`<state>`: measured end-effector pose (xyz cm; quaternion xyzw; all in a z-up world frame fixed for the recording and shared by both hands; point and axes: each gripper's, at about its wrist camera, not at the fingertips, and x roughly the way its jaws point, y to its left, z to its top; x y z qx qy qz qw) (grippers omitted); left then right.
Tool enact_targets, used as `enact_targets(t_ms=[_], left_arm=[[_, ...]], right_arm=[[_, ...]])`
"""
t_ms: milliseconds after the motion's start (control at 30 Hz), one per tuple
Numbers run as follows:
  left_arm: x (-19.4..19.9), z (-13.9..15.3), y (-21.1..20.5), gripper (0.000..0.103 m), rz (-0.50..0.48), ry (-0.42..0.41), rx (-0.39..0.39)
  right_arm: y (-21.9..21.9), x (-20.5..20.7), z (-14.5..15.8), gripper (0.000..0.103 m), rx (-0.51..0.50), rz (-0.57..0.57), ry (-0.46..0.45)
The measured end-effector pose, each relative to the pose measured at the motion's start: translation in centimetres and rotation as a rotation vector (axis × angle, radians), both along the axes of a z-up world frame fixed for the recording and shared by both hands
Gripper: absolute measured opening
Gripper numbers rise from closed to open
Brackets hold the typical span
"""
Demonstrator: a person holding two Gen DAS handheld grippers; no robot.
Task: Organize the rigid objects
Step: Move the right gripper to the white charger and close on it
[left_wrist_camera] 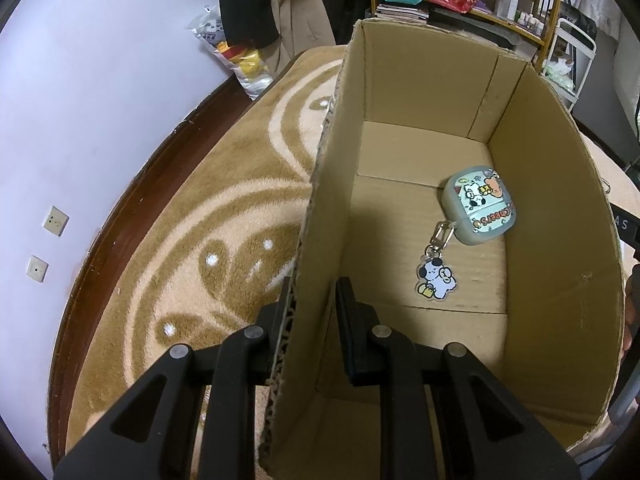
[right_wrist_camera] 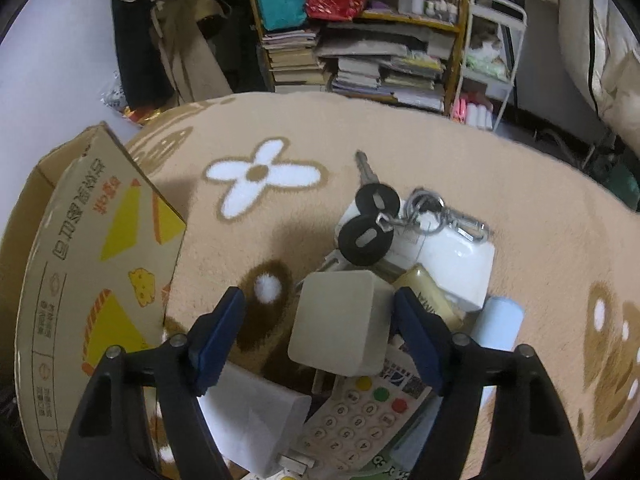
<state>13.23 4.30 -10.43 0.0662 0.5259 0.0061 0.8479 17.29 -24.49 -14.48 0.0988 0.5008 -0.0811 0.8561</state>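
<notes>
My left gripper (left_wrist_camera: 316,300) straddles the near left wall of the open brown cardboard box (left_wrist_camera: 560,240): one black finger is outside against the corrugated edge, the other inside, standing a little off the wall, so the fingers are narrow around it, but I cannot tell whether they actually pinch it. On the box floor, right of centre in the left wrist frame, lies a grey-green earbud case with cartoon stickers (left_wrist_camera: 480,210), and a metal clip joins it to a small white puppy charm (left_wrist_camera: 436,282) just below it. The box sits on a tan carpet with cream swirls (left_wrist_camera: 224,208), which fills the left half of that frame.

My right gripper (right_wrist_camera: 320,316) has its blue-padded fingers spread wide on either side of a cream rounded square block (right_wrist_camera: 340,324); the right pad is just at its edge, the left one apart from it. The block tops a pile at lower centre: a white calculator with coloured buttons (right_wrist_camera: 360,420), a white rectangular box (right_wrist_camera: 456,268), a pale blue cylinder (right_wrist_camera: 498,324). Above it lie two black-headed keys on a metal ring (right_wrist_camera: 372,220). The printed side of the cardboard box fills the left edge.
</notes>
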Motion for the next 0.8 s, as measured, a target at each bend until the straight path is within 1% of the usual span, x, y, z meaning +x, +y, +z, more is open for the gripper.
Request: enact_targets(t_ms=[33,100,167,200,233,267,400,633,800], left_arm=[[0.0,0.0,0.0,0.018,0.001,0.001,0.0],[0.0,0.0,0.1,0.018,0.002,0.002,-0.001],[0.0,0.1,0.1,0.018,0.001,0.001,-0.002],[0.0,0.1,0.1,0.018,0.002,0.002,-0.001],[0.0,0.0,0.1,0.018,0.003,0.003,-0.001],[-0.1,0.0,0.1,0.018,0.003,0.003,-0.002],[-0.1,0.0,0.2,0.018,0.007,0.006,-0.001],[-0.1,0.2,0.3,0.018,0.008,0.0,-0.001],[-0.2,0.3,0.3,0.018,0.008,-0.002,0.003]], right_arm=[[0.0,0.0,-0.2,0.069,-0.007,-0.006,0.007],[0.1,-0.1,-0.5,0.067,-0.018,-0.01,0.012],[-0.1,-0.3,-0.7,0.066,-0.008,-0.023,0.007],[-0.1,-0.5,-0.7,0.063,-0.017,-0.036,0.001],[0.0,-0.6,-0.7,0.054,-0.032,-0.041,0.002],[0.0,-0.6,-0.7,0.053,-0.047,-0.044,0.004],[-0.1,-0.9,-0.3,0.052,-0.035,-0.031,-0.005],[0.0,-2.5,2.1,0.052,-0.011,-0.019,-0.087],[1.0,-3.2,4.1,0.052,-0.002,-0.004,-0.133]])
